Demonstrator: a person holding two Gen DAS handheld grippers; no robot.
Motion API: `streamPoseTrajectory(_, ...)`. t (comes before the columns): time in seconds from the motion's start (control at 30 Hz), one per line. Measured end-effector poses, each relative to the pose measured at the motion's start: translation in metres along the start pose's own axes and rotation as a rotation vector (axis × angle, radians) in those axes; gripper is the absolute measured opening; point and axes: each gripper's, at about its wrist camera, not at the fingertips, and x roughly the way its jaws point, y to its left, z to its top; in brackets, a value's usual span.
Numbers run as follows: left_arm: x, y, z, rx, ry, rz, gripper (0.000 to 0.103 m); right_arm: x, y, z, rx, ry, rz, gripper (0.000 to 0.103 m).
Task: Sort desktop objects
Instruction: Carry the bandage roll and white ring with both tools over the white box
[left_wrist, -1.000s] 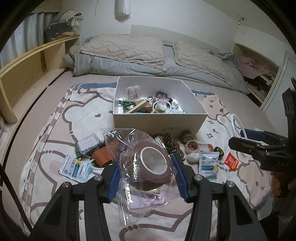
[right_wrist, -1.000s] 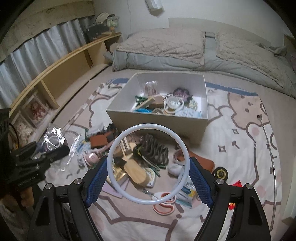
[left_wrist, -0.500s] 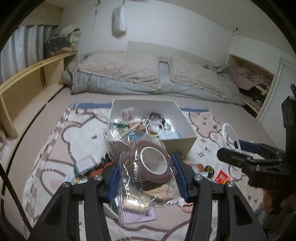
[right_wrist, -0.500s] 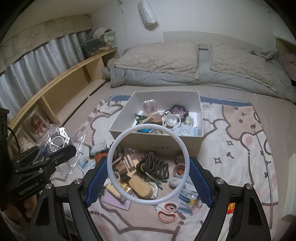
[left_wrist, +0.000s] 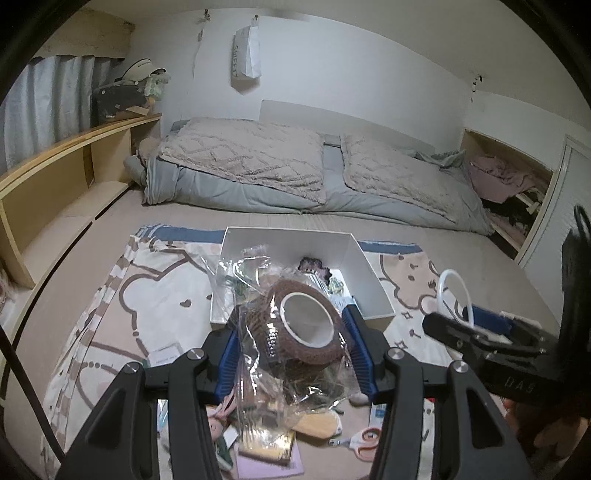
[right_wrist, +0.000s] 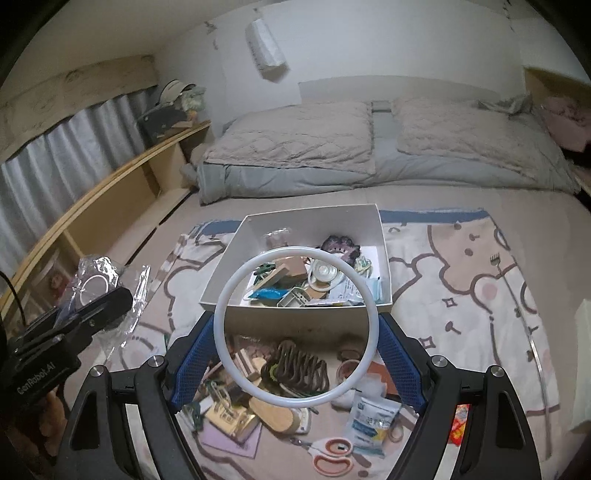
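Observation:
My left gripper (left_wrist: 293, 349) is shut on a brown roll of tape (left_wrist: 304, 325) wrapped in a crinkled clear bag, held in the air in front of the white box (left_wrist: 373, 275). My right gripper (right_wrist: 295, 354) is shut on a white plastic ring (right_wrist: 295, 326), its blue pads pressing both sides; it hangs above the loose clutter just short of the box (right_wrist: 295, 321). The ring (left_wrist: 453, 295) and right gripper also show at the right of the left wrist view. The bagged roll (right_wrist: 94, 288) shows at the left of the right wrist view.
The box holds several small items. On the cartoon-print blanket (right_wrist: 461, 266) before it lie a brown hair claw (right_wrist: 299, 369), orange scissors (right_wrist: 332, 458), a wipes packet (right_wrist: 373, 417) and a wooden brush (right_wrist: 275, 415). Behind lie bedding (left_wrist: 295, 173) and a wooden shelf (left_wrist: 55, 173).
Both grippers have risen with their loads and the views have tilted up, so the box sits lower and farther in each picture. Both grips are unchanged.

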Motion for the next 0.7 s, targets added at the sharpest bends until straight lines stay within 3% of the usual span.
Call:
streamPoseTrajectory(0.33, 0.050, 0.000, 0.019, -0.023, -0.012, -0.010, 0.052, 0.034, -0.010, 0.023, 0.017, -0.049, -0.021, 0.085)
streamPoseTrajectory(0.7, 0.105, 0.008, 0.031, -0.049, 0.007, -0.019, 0.052, 0.096, -0.028, 0.039, 0.069, 0.017, -0.041, 0.085)
